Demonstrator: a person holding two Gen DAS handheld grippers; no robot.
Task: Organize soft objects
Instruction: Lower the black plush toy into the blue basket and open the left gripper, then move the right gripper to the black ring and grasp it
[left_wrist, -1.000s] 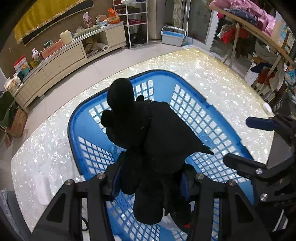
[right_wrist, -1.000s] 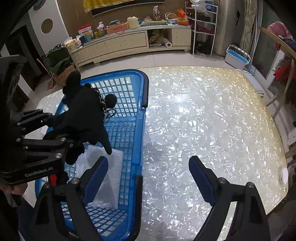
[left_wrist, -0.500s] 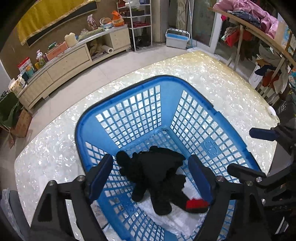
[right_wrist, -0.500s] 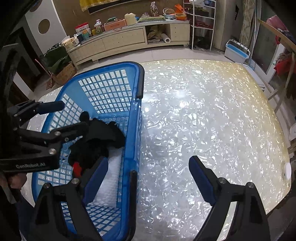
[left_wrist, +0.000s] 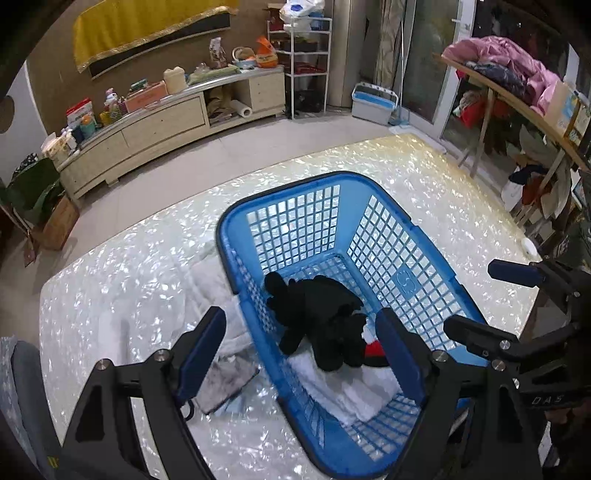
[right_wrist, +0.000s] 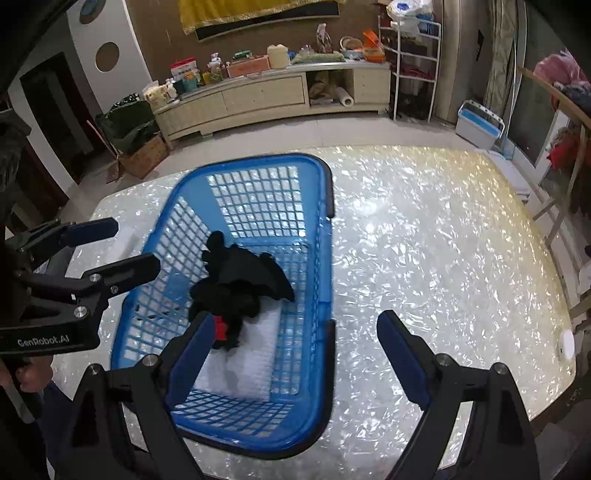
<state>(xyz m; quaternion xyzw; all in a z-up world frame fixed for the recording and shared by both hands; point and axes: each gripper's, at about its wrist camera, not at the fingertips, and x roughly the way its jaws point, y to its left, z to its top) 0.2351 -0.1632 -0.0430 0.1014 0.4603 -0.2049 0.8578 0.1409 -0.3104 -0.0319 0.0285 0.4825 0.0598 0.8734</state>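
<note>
Sitting in the blue basket (left_wrist: 402, 254), toward its 6 o'clock end, on top of folded white cloth (left_wrist: 351, 387): the black plush toy (left_wrist: 321, 317), free of both claws. Hanging spread wide and empty over the basket's near corner, the left gripper (left_wrist: 303, 354); likewise gaping and holding nothing, the right gripper (right_wrist: 295, 350). Lying at 9 o'clock outside the basket, more white fabric (left_wrist: 210, 291) and a grey cloth (left_wrist: 229, 380). Risking, probably, snagging the basket rim when reaching across, tipping it.

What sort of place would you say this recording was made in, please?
Probably a lived-in home living room: a long low cabinet cluttered with household goods, a rack of piled clothes, and a blue laundry basket on a shiny table.
</note>
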